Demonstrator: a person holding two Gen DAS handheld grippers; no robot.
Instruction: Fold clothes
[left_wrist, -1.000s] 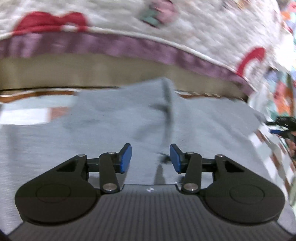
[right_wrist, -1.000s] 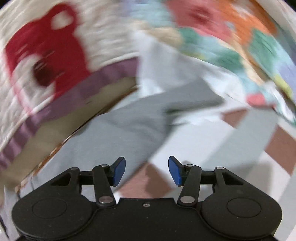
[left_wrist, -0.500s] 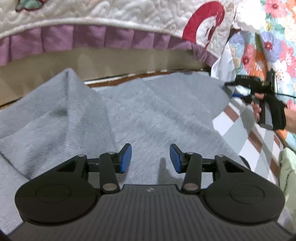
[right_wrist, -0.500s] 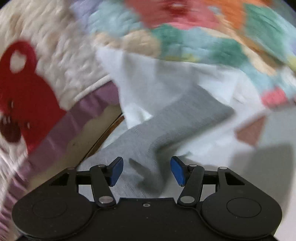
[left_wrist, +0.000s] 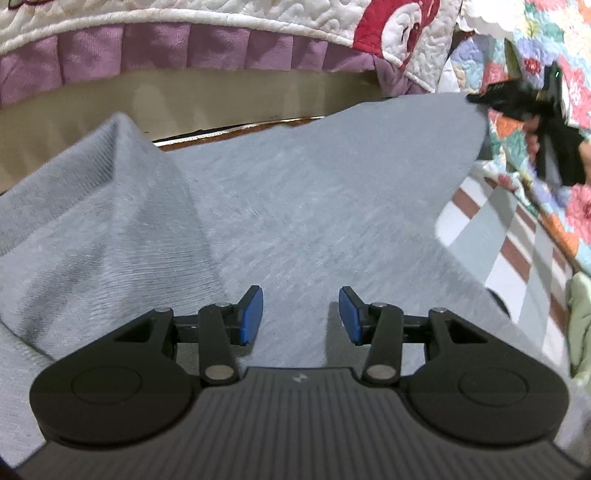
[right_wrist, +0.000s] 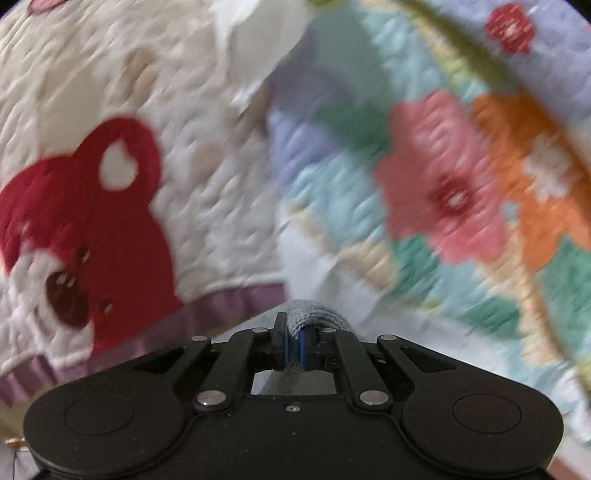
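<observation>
A grey knit garment (left_wrist: 295, 206) lies spread over a checked surface, with a raised fold at its left. My left gripper (left_wrist: 301, 314) hovers open just above its near part, nothing between the blue pads. In the left wrist view the right gripper (left_wrist: 476, 99) is at the garment's far right corner, held by a gloved hand (left_wrist: 557, 147). In the right wrist view my right gripper (right_wrist: 293, 339) is shut on a bunched edge of the grey garment (right_wrist: 314, 314), lifted toward the quilts.
A white quilt with a red bear (right_wrist: 81, 229) and purple ruffle (left_wrist: 184, 48) hangs along the back. A floral quilt (right_wrist: 443, 177) stands at the right. The brown-and-white checked surface (left_wrist: 491, 240) shows at the right, with a pale green cloth (left_wrist: 580, 317) at its edge.
My right gripper has shut on the garment's far corner and lifted it; half a second ago it was open over it. The left gripper has stayed open over the cloth.
</observation>
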